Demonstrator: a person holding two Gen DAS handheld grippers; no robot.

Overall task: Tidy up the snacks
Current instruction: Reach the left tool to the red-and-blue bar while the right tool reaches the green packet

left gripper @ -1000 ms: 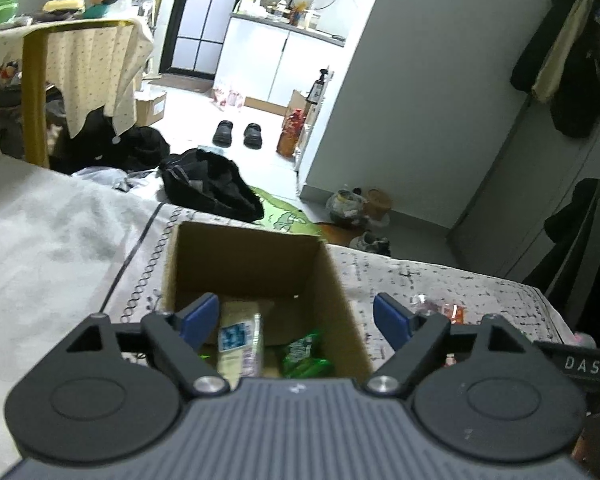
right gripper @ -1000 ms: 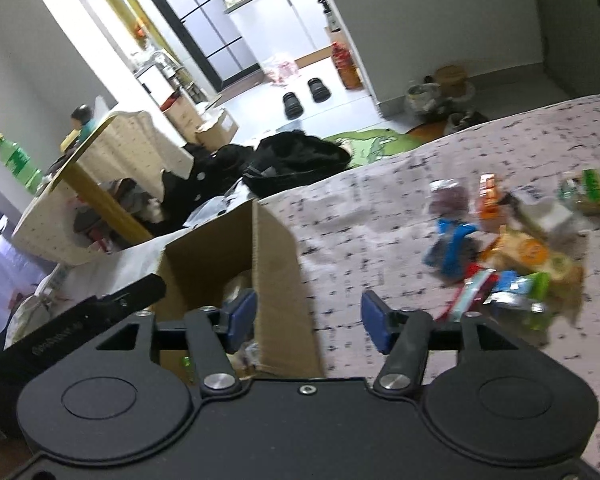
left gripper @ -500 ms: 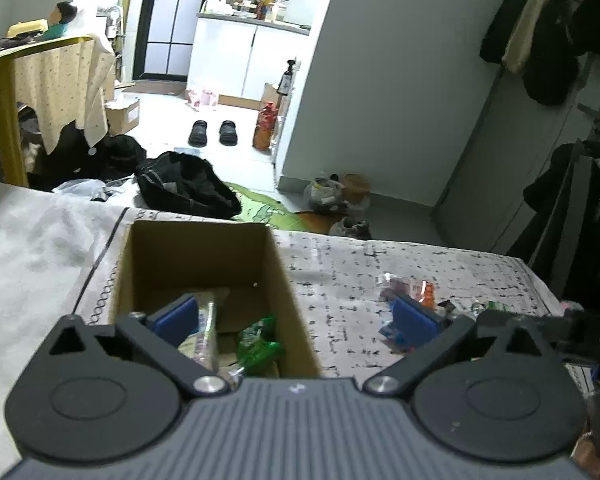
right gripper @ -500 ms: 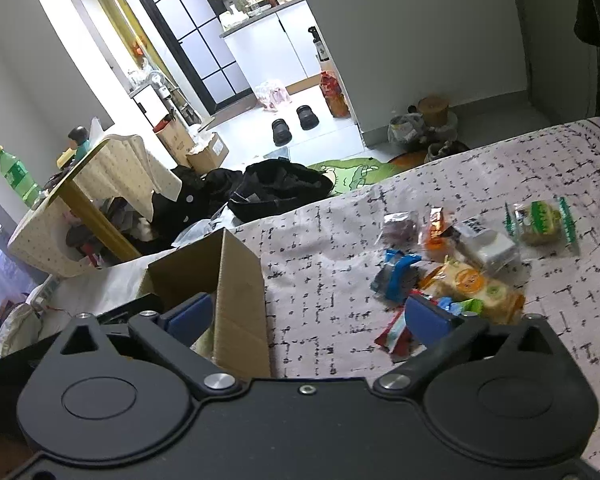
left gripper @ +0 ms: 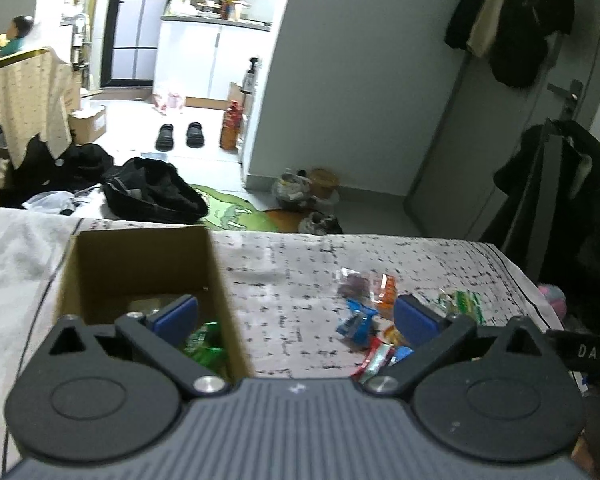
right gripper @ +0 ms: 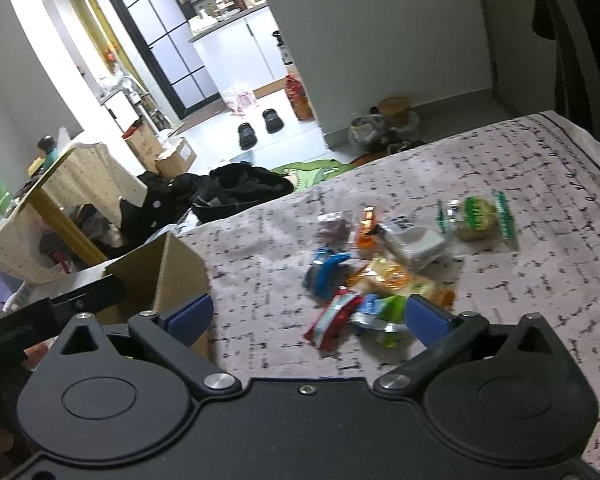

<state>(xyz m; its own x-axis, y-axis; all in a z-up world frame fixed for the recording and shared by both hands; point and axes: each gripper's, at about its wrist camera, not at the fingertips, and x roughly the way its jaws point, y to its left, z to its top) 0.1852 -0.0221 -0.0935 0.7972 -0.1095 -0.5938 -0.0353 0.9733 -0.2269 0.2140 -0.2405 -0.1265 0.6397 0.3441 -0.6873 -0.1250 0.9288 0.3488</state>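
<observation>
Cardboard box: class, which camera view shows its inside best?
The left wrist view: it looks down into the cardboard box, showing a green packet inside. The right wrist view shows only its outer corner.

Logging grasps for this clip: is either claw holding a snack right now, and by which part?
Nothing is held. The left claw and right claw both stand wide open with only air between the fingers.

Box [left gripper: 140, 264]: open cardboard, left of frame, green packet [left gripper: 204, 346] inside.
Snacks [right gripper: 384, 264]: loose colourful pile, centre right, on cloth.

cardboard box [right gripper: 180, 276] mostly hidden behind gripper body, snack pile [right gripper: 380, 268] blurred
</observation>
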